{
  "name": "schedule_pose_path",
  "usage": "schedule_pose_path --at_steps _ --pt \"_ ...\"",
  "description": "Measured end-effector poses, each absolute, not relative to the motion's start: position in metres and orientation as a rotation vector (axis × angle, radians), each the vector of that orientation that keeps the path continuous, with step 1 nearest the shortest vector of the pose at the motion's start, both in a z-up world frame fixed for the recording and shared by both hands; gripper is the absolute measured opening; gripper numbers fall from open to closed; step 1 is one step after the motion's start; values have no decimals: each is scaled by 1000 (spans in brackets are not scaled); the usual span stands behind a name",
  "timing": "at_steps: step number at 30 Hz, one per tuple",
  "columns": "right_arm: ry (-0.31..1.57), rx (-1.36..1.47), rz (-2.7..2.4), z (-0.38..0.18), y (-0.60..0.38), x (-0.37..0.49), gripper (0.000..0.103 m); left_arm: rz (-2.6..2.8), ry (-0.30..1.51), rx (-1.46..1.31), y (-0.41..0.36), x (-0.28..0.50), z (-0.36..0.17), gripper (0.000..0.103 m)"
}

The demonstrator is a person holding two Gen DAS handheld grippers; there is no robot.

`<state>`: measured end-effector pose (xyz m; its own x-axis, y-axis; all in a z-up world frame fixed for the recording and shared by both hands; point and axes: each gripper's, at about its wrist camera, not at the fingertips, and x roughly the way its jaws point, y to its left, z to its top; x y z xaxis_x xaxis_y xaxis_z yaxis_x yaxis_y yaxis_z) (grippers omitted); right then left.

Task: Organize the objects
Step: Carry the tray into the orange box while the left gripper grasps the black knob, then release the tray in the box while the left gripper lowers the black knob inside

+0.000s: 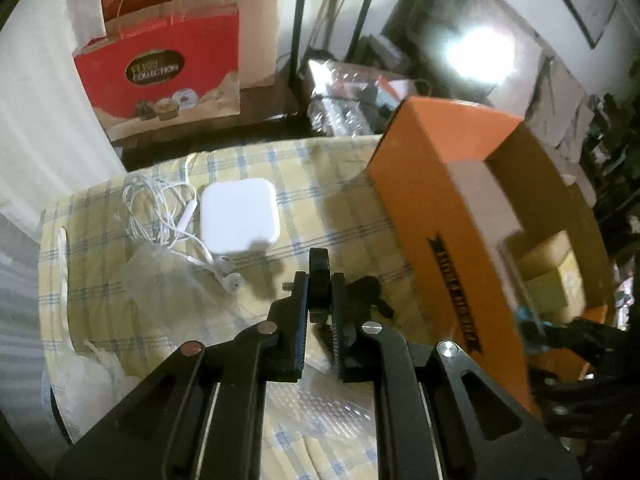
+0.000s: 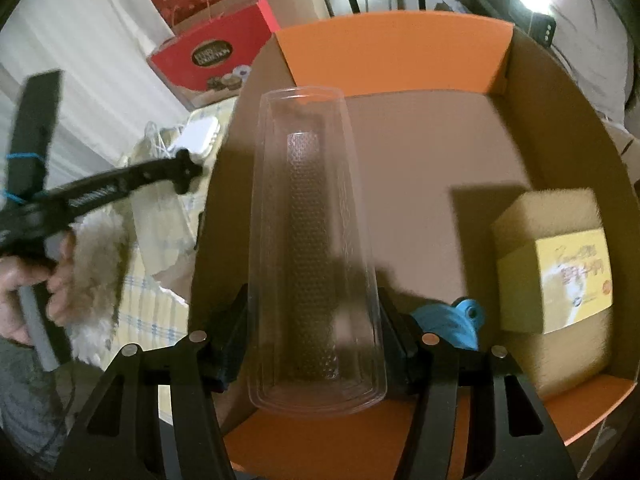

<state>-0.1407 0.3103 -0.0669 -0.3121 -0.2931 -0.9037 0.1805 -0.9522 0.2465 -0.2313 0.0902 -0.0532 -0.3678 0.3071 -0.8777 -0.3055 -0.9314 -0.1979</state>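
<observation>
Grippers first. Left gripper [image 1: 320,300]: jaws pinched on a small black disc-shaped part [image 1: 319,276], lower half hidden between the fingers, identity unclear. Right gripper [image 2: 314,336]: jaws spread wide, clamped on a long clear plastic tray [image 2: 312,240] held above the open orange cardboard box [image 2: 400,56]; tray's near end cut by the fingers. Inside the box, right side: yellow printed carton [image 2: 560,276]; blue object [image 2: 452,320], partly hidden behind a finger. Left of the box, on the yellow checked cloth [image 1: 320,184]: white square case [image 1: 239,216], tangled white wired earphones [image 1: 168,216]. Beyond the box: red paper bag [image 1: 168,76].
</observation>
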Motion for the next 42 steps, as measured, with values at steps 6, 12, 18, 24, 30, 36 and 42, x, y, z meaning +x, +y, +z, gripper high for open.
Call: schedule_pose_path --at_steps 6,12,18,24,30,36,42 --pt "-175 1648 -2310 -66 308 -136 62 2319 -20 -1410 95 -214 -25 10" --pt "-230 1632 -2304 -59 314 -132 64 2288 -48 -1368 100 -200 -7 10" --pt "-242 1571 -2343 -44 320 -124 64 2284 -70 -1338 101 -191 3 10" --pt "-172 1455 -2376 -18 312 -115 61 2296 -100 -1316 94 -181 11 10" --pt "-124 1388 -2373 2 296 -111 57 2295 -123 -1290 89 -172 20 10" --pt "-122 1354 -2385 12 295 -109 55 2239 -144 -1267 98 -161 30 10" --pt "-104 1335 -2396 18 299 -104 44 2189 -134 -1253 122 -152 34 10"
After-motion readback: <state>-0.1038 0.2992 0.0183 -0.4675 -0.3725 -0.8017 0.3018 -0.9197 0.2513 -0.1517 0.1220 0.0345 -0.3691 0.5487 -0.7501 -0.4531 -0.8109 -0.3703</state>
